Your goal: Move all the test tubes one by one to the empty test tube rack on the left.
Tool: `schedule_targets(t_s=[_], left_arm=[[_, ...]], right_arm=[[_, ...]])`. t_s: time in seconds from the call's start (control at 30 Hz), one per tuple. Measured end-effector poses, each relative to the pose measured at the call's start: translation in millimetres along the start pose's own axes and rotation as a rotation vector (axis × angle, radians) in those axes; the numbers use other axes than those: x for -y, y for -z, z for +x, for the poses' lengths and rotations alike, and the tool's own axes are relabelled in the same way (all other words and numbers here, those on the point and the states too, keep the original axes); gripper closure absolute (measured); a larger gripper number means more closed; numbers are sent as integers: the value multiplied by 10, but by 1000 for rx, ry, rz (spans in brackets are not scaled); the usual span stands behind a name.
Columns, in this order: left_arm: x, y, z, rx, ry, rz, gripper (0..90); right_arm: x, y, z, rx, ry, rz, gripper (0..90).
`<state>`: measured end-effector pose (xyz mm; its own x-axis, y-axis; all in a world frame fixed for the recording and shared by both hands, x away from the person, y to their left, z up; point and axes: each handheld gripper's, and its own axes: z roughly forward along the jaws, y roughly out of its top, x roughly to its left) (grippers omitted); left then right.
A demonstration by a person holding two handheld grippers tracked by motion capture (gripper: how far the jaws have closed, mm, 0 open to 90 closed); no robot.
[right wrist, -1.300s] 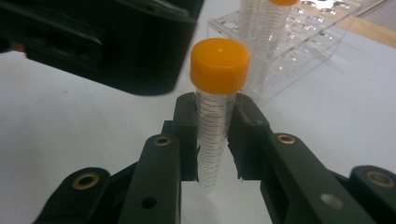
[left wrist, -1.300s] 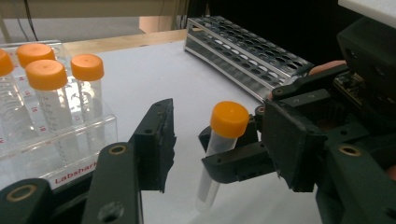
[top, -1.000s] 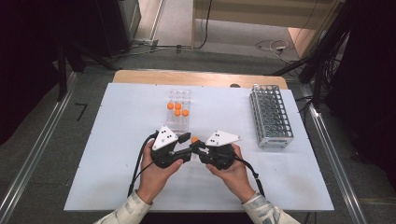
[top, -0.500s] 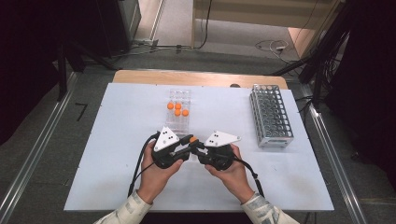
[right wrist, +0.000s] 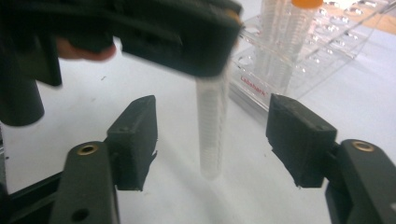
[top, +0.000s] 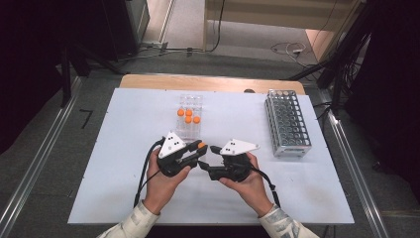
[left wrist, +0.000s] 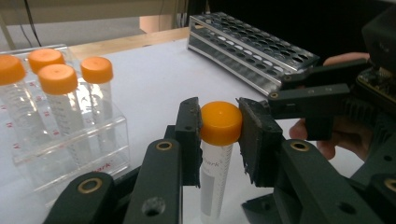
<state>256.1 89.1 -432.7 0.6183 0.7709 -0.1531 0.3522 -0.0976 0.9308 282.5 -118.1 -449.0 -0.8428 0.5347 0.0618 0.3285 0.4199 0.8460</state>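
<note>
Tube (left wrist: 215, 172), clear plastic with an orange cap (left wrist: 221, 122): held upright by the left tool (left wrist: 219, 140), whose two black jaws press against opposite sides of the cap. The tube body hangs below the jaws, above the white surface (top: 124, 124); printed graduations run down its side. In the right gripper view the same tube (right wrist: 211, 126) hangs point-down between the jaws of the right tool (right wrist: 212, 140), which stand wide apart and touch nothing; the tube is clear of both pads.

From the high view, the left tool (top: 195, 154) and right tool (top: 207, 157) meet tip to tip near the middle of the surface, each gripped by one of the person's hands, with the orange cap (top: 201, 146) visible at the meeting point.

Clear rack (top: 188, 116): stands just beyond the tools, toward the far edge. It carries four orange-capped tubes (top: 188, 116), upright and grouped together. In the left gripper view these tubes (left wrist: 56, 88) stand to the left of the held tube, near it but apart.

Metal rack (top: 287, 123): grey, many round holes, lying well to the right of the clear rack, near the surface's right side.
</note>
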Motion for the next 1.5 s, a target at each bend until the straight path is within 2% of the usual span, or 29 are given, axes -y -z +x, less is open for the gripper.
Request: schedule_targets(t_s=[0.27, 0.57, 0.87, 1.2, 1.27, 1.5], left_arm=[[-77, 74, 129, -31, 19, -28, 701], [-194, 180, 329, -91, 59, -60, 701], [-361, 219, 514, -150, 62, -71, 702], [-525, 179, 603, -182, 75, -102, 702], [-546, 166, 611, -192, 65, -99, 702], [-589, 139, 678, -226, 70, -104, 702]], right_arm=[[96, 64, -105, 21, -26, 20, 304], [160, 146, -230, 47, -52, 30, 287], [167, 194, -286, 62, -69, 21, 287], [163, 227, -303, 65, -74, 10, 288], [164, 231, -309, 66, -73, 10, 288], [161, 235, -308, 67, -73, 8, 290]])
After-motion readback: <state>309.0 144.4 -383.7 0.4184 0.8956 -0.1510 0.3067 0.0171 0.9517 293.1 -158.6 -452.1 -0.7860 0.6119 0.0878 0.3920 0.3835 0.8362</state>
